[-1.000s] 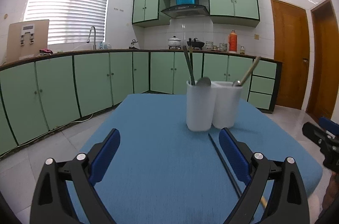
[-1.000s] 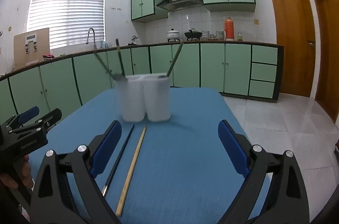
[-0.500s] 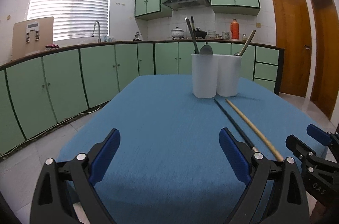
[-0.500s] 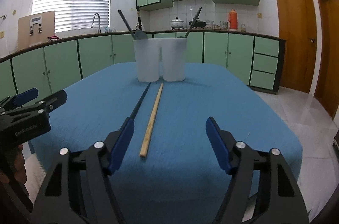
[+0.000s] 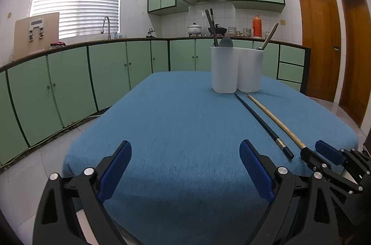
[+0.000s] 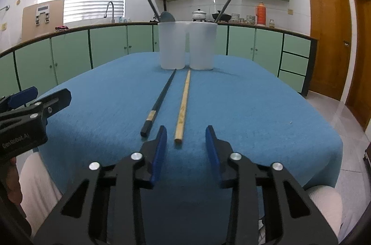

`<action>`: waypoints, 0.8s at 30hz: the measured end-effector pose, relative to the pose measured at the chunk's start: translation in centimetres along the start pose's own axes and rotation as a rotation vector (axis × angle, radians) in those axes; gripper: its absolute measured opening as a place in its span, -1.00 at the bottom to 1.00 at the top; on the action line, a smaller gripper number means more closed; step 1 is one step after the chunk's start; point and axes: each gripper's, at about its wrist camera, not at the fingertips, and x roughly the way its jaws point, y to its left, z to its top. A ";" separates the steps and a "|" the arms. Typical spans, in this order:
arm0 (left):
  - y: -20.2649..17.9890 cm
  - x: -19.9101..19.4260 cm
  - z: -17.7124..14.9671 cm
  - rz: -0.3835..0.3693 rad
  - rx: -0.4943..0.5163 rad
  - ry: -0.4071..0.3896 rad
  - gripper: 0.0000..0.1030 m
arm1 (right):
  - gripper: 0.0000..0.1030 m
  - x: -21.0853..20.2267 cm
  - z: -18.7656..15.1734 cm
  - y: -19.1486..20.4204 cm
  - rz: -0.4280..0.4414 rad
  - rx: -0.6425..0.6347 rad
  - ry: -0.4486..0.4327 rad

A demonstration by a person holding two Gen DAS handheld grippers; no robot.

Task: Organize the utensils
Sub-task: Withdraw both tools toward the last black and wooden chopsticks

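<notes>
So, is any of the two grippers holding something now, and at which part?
Nothing is held. The right gripper is closing around the near end of the pale wooden chopstick, pads not touching. The left gripper is open, empty.

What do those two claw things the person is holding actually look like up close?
Both match: the left gripper and the right gripper are black, angular plastic frames with cut-out openings and round silver bolts. Each ends in two fingers faced with ribbed blue pads. Seen from the right wrist camera, the left one carries small grey lettering on its side. No cables show. Pale ribbed fabric, possibly clothing, shows beneath them.
</notes>
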 end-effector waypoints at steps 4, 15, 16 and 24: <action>0.1 0.0 0.0 -0.005 -0.002 0.001 0.79 | -0.52 0.2 0.0 0.1 -0.003 -0.004 0.000; 0.0 0.0 0.1 -0.016 -0.006 -0.001 0.79 | -0.86 0.8 0.1 0.2 -0.009 -0.027 -0.001; 0.0 0.0 0.1 -0.018 -0.006 -0.001 0.79 | -0.87 0.8 0.2 0.1 -0.007 -0.022 -0.001; -1.2 0.1 0.3 -0.045 0.002 0.002 0.79 | -0.89 0.6 0.5 -1.2 -0.037 0.002 0.004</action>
